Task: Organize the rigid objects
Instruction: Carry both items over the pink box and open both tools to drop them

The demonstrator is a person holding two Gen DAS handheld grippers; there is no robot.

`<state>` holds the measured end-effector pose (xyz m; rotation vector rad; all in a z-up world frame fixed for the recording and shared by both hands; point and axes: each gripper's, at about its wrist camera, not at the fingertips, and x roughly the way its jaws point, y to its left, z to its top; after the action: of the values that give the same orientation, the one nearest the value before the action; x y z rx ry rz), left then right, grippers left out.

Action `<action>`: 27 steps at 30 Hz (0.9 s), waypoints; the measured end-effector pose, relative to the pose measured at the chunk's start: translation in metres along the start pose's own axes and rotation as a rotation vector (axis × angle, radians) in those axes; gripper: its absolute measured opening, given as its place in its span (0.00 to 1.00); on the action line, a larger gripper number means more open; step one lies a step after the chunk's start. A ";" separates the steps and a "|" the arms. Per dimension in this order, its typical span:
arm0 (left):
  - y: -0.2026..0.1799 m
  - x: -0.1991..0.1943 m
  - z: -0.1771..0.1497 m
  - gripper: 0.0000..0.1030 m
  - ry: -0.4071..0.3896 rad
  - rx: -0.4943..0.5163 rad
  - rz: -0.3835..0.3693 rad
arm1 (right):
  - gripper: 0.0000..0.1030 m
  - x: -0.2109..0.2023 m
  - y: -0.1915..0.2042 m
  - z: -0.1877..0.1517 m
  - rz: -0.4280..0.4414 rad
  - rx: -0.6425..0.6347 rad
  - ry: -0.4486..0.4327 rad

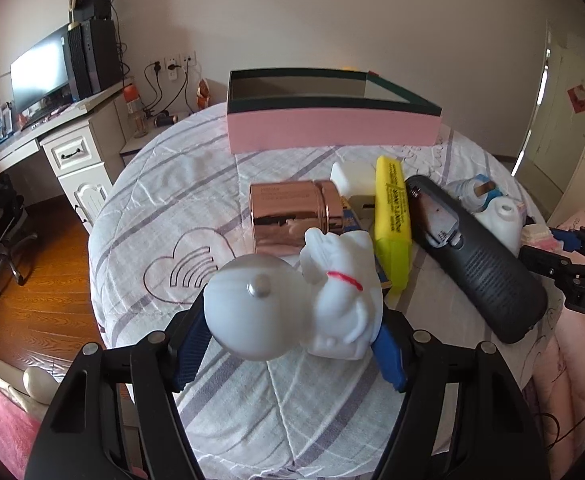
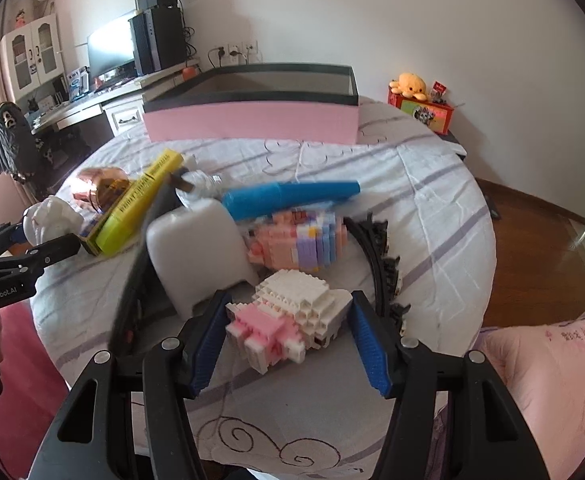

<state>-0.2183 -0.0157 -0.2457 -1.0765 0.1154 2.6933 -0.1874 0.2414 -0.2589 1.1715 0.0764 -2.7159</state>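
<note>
My left gripper (image 1: 292,332) is shut on a white astronaut figurine (image 1: 332,292) with a round helmet and a red cord, its blue pads pressing both sides just above the striped bedspread (image 1: 180,208). In the right wrist view my right gripper (image 2: 286,308) is shut on a white and pink block figure (image 2: 292,312) that lies on the bedspread; its pads touch both flanks. A pink box with a dark rim (image 1: 332,128) (image 2: 252,124) stands open at the far side of the bed. The left gripper (image 2: 52,248) also shows at the left edge of the right view, with the figurine (image 2: 52,216) in it.
Piled between the grippers are a copper can (image 1: 292,212), a yellow highlighter (image 1: 392,216), a black remote (image 1: 480,264), a white bottle (image 2: 200,248), a blue tube (image 2: 292,196), a pastel block figure (image 2: 304,240) and black toy track (image 2: 380,256). A desk with a monitor (image 1: 40,76) stands left.
</note>
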 end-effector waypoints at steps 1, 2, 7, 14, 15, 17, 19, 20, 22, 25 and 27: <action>-0.001 -0.002 0.001 0.69 -0.004 0.002 -0.002 | 0.59 -0.002 0.000 0.002 0.002 -0.003 -0.009; -0.001 -0.004 0.003 0.69 -0.013 0.004 -0.003 | 0.59 -0.003 0.000 0.004 0.005 -0.004 -0.015; -0.004 -0.009 0.014 0.69 -0.037 0.015 -0.009 | 0.59 -0.002 -0.004 0.012 0.013 -0.001 -0.026; -0.009 -0.010 0.022 0.69 -0.044 0.021 -0.021 | 0.59 -0.002 -0.006 0.019 0.042 0.005 -0.044; -0.010 -0.010 0.023 0.69 -0.046 0.023 -0.023 | 0.59 -0.003 -0.007 0.020 0.043 0.006 -0.049; -0.012 -0.011 0.026 0.69 -0.052 0.026 -0.030 | 0.59 -0.005 -0.007 0.023 0.045 0.002 -0.053; -0.014 -0.011 0.029 0.69 -0.056 0.032 -0.030 | 0.59 -0.008 -0.007 0.026 0.046 -0.002 -0.067; -0.015 -0.012 0.031 0.69 -0.060 0.036 -0.030 | 0.59 -0.009 -0.008 0.029 0.049 -0.004 -0.069; -0.017 -0.012 0.036 0.69 -0.070 0.036 -0.031 | 0.59 -0.011 -0.009 0.033 0.049 -0.005 -0.082; -0.018 -0.013 0.045 0.69 -0.083 0.041 -0.041 | 0.59 -0.014 -0.009 0.042 0.061 -0.012 -0.104; -0.018 -0.012 0.054 0.69 -0.095 0.043 -0.046 | 0.59 -0.014 -0.008 0.053 0.067 -0.024 -0.120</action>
<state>-0.2410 0.0080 -0.1981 -0.9251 0.1299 2.6822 -0.2173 0.2455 -0.2127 0.9838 0.0523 -2.7121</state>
